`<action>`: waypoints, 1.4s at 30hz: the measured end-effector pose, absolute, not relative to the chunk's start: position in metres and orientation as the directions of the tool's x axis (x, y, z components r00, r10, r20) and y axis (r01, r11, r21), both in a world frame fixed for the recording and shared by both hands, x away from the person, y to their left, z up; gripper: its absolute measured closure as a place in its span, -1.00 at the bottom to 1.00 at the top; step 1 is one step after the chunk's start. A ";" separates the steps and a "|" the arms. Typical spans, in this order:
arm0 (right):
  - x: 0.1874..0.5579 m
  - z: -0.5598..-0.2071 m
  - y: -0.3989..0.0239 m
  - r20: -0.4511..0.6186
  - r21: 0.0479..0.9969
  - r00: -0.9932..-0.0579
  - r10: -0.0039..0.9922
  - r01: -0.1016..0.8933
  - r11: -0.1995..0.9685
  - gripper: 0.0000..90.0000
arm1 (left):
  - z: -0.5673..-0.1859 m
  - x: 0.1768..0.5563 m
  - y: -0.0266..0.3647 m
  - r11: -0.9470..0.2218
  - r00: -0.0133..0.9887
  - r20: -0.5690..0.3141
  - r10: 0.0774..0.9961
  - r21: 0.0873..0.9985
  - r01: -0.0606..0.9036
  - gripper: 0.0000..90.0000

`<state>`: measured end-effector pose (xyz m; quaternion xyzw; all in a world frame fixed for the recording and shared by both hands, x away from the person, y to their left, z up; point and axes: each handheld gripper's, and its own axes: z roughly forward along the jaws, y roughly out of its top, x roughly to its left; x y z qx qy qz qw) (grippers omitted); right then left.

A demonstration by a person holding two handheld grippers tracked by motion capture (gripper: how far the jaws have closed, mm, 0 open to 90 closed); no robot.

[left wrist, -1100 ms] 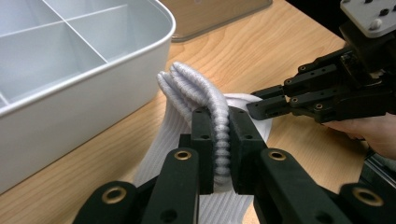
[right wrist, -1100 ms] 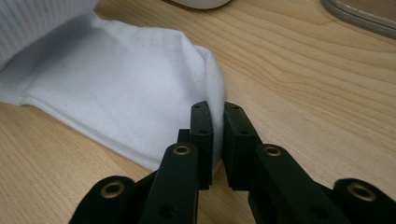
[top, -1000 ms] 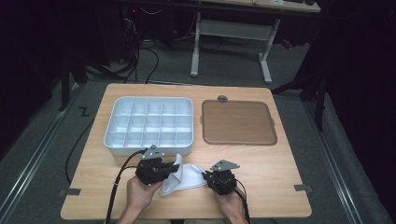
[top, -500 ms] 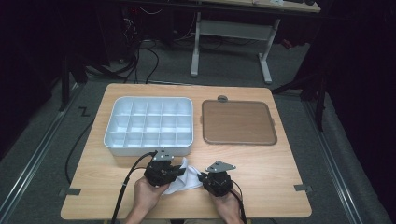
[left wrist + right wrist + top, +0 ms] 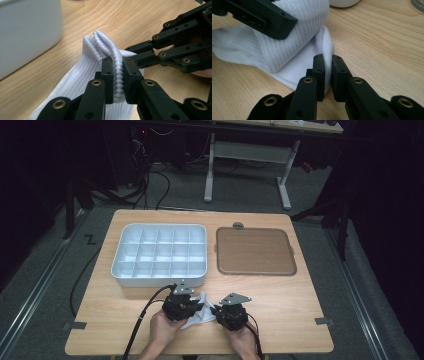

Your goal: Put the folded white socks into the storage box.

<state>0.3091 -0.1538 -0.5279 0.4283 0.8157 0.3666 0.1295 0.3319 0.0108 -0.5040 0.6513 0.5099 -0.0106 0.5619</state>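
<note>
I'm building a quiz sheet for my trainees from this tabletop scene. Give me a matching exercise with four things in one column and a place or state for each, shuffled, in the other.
Things:
1. white ribbed cotton sock
2. white plastic tray with square compartments
3. brown flat rectangular lid
4. left gripper

Places or states:
A. lies at the table's far right
B. shut on the ribbed cuff
C. stands at the table's far left, nothing in its compartments
D. pinched by both grippers near the table's front edge

Pairs: 1-D, 2-C, 3-A, 4-B
</note>
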 end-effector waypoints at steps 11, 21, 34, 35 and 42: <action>0.310 -0.529 -0.152 0.094 0.713 -0.604 0.791 0.595 0.370 0.85 | -0.518 0.334 0.002 0.119 0.484 -0.558 0.675 0.729 0.674 0.82; 0.312 -0.530 -0.141 0.070 0.719 -0.607 0.792 0.581 0.381 0.85 | -0.520 0.340 0.009 0.120 0.478 -0.542 0.691 0.738 0.663 0.82; 0.311 -0.527 -0.146 0.068 0.731 -0.578 0.813 0.583 0.354 0.45 | -0.510 0.335 0.017 0.184 0.471 -0.574 0.669 0.743 0.644 0.26; 0.311 -0.527 -0.147 0.067 0.734 -0.579 0.812 0.580 0.353 0.44 | -0.508 0.334 0.019 0.184 0.476 -0.575 0.666 0.744 0.642 0.22; 0.306 -0.516 -0.155 0.052 0.750 -0.581 0.812 0.559 0.353 0.47 | -0.491 0.324 0.039 0.210 0.478 -0.579 0.660 0.754 0.623 0.13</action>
